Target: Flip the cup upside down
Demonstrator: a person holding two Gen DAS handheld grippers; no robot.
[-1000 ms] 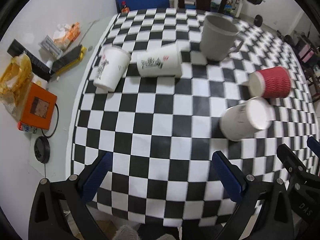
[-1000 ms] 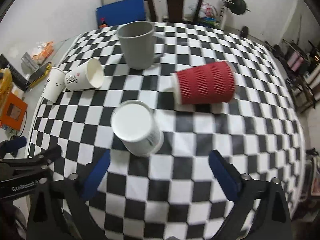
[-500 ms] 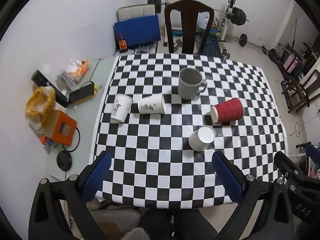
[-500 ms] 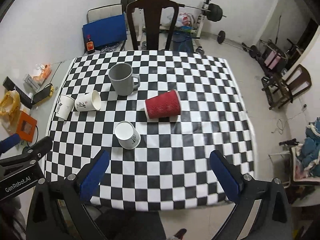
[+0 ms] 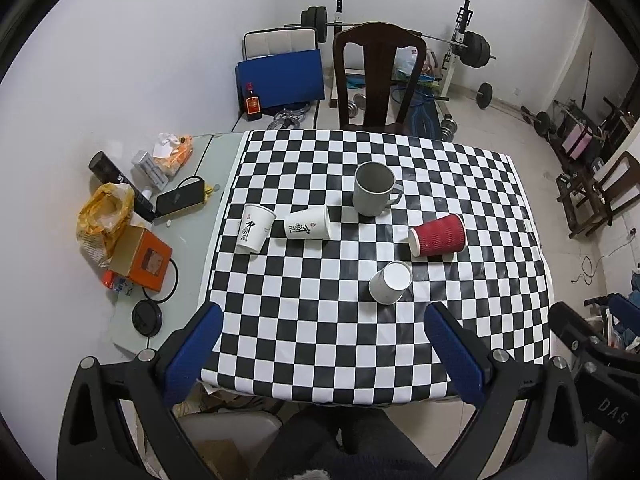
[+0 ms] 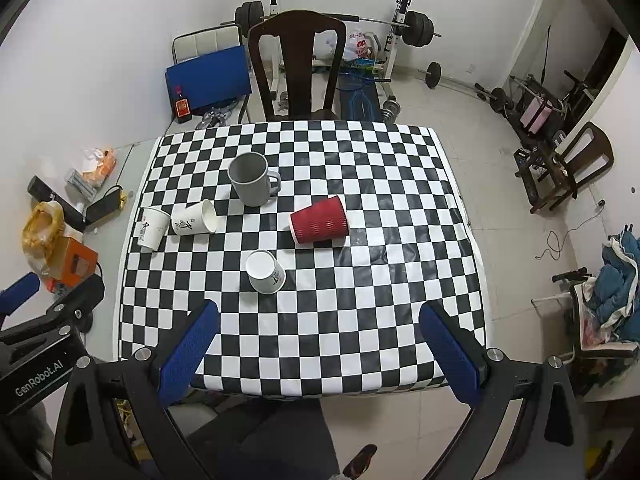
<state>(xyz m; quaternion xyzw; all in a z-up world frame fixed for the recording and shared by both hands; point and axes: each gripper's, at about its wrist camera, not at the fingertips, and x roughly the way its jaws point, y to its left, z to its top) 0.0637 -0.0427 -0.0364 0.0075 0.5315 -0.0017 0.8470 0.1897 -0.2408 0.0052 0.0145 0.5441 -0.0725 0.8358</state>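
Five cups stand or lie on the checkered table (image 5: 320, 340). A white paper cup (image 5: 390, 282) (image 6: 265, 271) stands upside down near the front. A red ribbed cup (image 5: 438, 235) (image 6: 319, 220) lies on its side. A grey mug (image 5: 373, 188) (image 6: 251, 179) stands upright. A white printed cup (image 5: 308, 223) (image 6: 195, 217) lies on its side; another printed cup (image 5: 254, 229) (image 6: 152, 228) stands upright at the left. My left gripper (image 5: 318, 354) and right gripper (image 6: 318, 354) are open and empty, high above the table's near edge.
A dark wooden chair (image 5: 378, 80) stands behind the table. A side table (image 5: 176, 240) at the left holds an orange box (image 5: 142, 258), a yellow bag and clutter. Gym weights and a blue board (image 5: 280, 80) line the back wall. More chairs stand at the right.
Both grippers have pulled up and back from the table, so the cups look much smaller. The cups have not moved.
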